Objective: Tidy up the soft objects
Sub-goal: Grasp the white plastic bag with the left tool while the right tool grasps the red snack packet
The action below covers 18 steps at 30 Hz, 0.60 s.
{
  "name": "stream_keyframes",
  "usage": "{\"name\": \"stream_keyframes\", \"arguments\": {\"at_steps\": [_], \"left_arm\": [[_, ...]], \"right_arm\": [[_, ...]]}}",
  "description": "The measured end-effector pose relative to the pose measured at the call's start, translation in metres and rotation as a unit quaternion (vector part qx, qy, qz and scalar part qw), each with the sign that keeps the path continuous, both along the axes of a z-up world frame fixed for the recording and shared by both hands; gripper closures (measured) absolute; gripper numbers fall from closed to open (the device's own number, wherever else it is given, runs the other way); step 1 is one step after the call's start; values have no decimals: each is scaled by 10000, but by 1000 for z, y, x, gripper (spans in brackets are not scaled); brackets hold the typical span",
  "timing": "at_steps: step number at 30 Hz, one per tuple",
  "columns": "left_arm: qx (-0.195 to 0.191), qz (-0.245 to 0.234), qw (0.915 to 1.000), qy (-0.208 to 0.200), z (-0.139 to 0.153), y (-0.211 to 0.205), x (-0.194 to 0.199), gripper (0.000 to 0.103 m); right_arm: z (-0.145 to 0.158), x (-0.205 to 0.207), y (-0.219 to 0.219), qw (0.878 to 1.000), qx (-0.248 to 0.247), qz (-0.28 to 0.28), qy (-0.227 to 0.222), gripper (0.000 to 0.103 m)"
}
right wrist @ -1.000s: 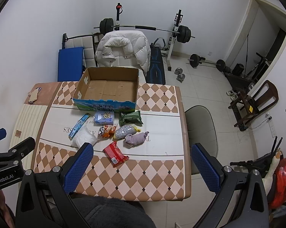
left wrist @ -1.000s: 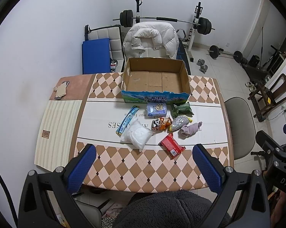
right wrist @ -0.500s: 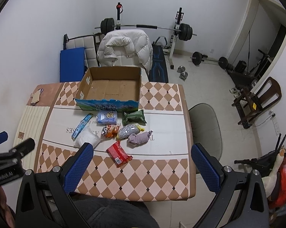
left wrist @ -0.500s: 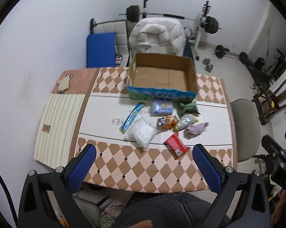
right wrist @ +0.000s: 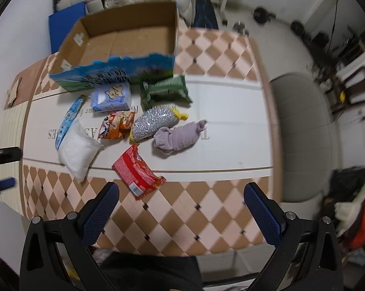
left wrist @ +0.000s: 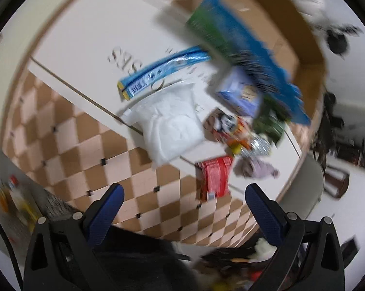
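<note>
Soft packets (right wrist: 138, 172) are scattered on the desk (right wrist: 206, 208) before an open cardboard box (right wrist: 124, 48); both hand-held grippers, left (left wrist: 182, 208) and right (right wrist: 180, 208), are held spread and empty.

Both tools lowered toward table (right wrist: 206, 213), left tool (left wrist: 182, 203) tilted

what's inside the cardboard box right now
Nothing that shows: the cardboard box has a bare brown floor in the right wrist view. The strip just behind its printed front wall is hidden. The soft packets all lie on the table in front.
</note>
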<state>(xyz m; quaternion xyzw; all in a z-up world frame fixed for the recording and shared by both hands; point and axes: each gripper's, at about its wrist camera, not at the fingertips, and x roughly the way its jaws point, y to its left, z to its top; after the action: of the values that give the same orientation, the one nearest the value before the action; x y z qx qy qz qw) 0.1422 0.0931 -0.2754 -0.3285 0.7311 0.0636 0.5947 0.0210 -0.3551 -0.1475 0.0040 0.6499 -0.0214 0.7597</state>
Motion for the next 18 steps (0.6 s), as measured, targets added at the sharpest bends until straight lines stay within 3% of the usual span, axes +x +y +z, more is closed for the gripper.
{"name": "stream_keyframes", "arguments": {"at_steps": [6,12,14,16,18], "left_arm": [[50,522,9938,983,-96,2,20,1],[-81,791,9886,1276,-130,-4,22,1],[198,507,9910,1222,-131,-13,27,1],[542,-83,9932,1027,-128,-28,34,10],[933,-757,9893,829,-122,-43,34,15]], "right_arm": [[-68,29,-31,9947,436,-829,419,0],[-100,45,-40,9888,699,-1119,694,0],[-112,49,-30,9900,697,-933,799,0],[-121,49,-15,9914,684,-603,937,0],[-132,45,7,9922,657,-101,1055,0]]}}
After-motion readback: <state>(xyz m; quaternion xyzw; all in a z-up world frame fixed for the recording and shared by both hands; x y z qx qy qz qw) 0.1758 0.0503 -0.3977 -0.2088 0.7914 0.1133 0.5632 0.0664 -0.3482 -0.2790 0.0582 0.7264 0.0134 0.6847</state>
